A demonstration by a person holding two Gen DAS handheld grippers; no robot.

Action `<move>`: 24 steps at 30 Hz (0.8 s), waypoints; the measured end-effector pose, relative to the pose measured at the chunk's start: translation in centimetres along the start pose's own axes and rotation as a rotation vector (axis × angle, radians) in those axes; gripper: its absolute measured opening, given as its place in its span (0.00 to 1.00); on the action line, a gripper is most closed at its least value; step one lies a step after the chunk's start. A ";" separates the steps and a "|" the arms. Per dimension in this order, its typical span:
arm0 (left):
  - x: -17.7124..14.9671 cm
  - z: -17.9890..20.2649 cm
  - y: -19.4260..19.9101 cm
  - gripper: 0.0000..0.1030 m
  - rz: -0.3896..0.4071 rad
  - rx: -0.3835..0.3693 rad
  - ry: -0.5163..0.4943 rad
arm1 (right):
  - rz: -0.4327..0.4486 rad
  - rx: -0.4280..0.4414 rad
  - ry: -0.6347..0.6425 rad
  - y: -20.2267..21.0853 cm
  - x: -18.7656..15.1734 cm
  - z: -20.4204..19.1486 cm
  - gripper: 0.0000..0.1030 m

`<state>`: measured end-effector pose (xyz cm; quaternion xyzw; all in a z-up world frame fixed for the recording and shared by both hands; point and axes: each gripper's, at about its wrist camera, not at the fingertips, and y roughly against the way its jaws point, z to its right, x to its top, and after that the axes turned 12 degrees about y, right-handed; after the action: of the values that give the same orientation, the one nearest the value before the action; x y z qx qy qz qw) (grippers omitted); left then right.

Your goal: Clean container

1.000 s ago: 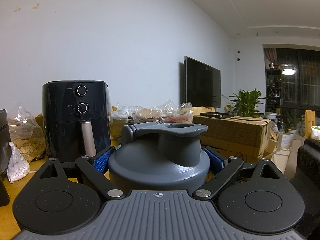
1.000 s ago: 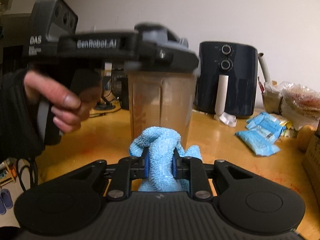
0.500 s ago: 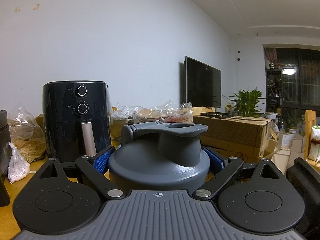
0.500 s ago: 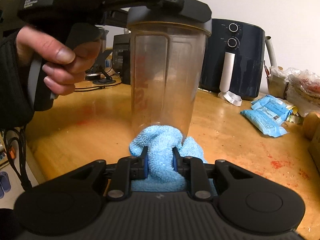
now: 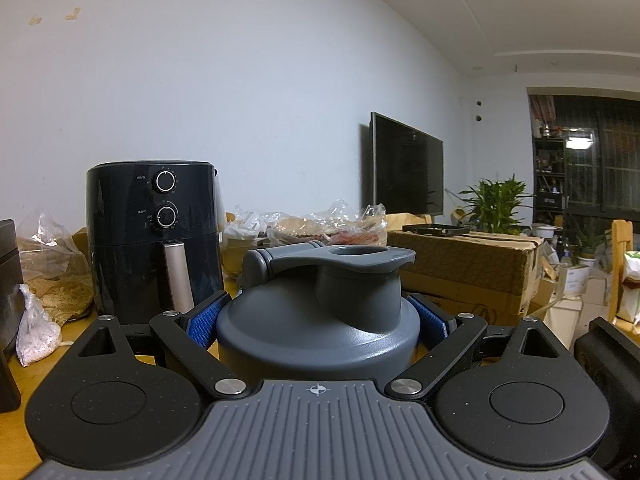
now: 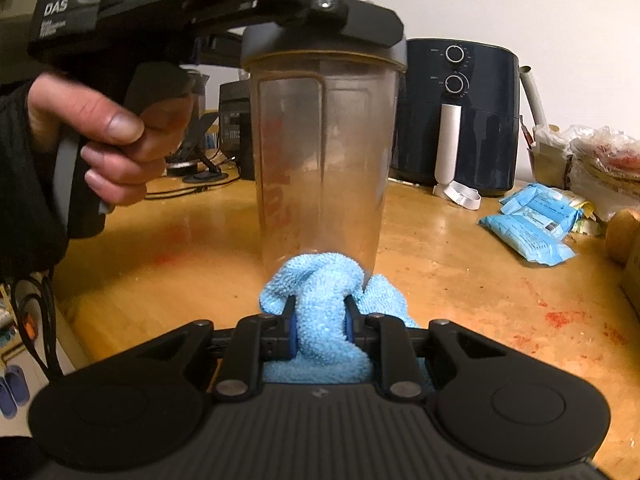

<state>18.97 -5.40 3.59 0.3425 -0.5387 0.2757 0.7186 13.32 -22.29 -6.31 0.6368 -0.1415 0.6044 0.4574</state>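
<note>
Wiping the outside of the cup with the cloth

The left gripper point(image 5: 318, 320) pinches the grey lid point(image 5: 320, 312) and holds the clear cup point(image 6: 320, 160) upright on the wooden table point(image 6: 460, 264), near the black air fryer point(image 6: 456, 120). The right gripper point(image 6: 319, 322) is pressed together on the blue cloth point(image 6: 320, 304), which touches the cup low on its wall. I think the cloth should press firmly and go up and around the wall, while the left grip does not loosen, because the cup may tip.

Two close wrist cams, shared air fryer point(image 5: 154, 236)
</note>
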 end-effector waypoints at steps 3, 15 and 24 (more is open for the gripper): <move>0.0 0.0 0.0 0.92 -0.002 -0.001 0.000 | 0.010 -0.003 -0.006 0.2 0.2 0.0 0.14; 0.1 -0.1 -0.1 0.92 -0.006 -0.002 -0.003 | 0.055 -0.014 -0.011 1.3 1.2 0.0 0.15; 0.0 -0.1 -0.1 0.92 -0.007 -0.001 -0.005 | 0.093 -0.037 -0.002 2.3 2.5 0.1 0.15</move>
<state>19.16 -5.37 3.58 0.3447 -0.5393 0.2719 0.7186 12.24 -22.66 -3.08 0.6216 -0.1825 0.6215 0.4405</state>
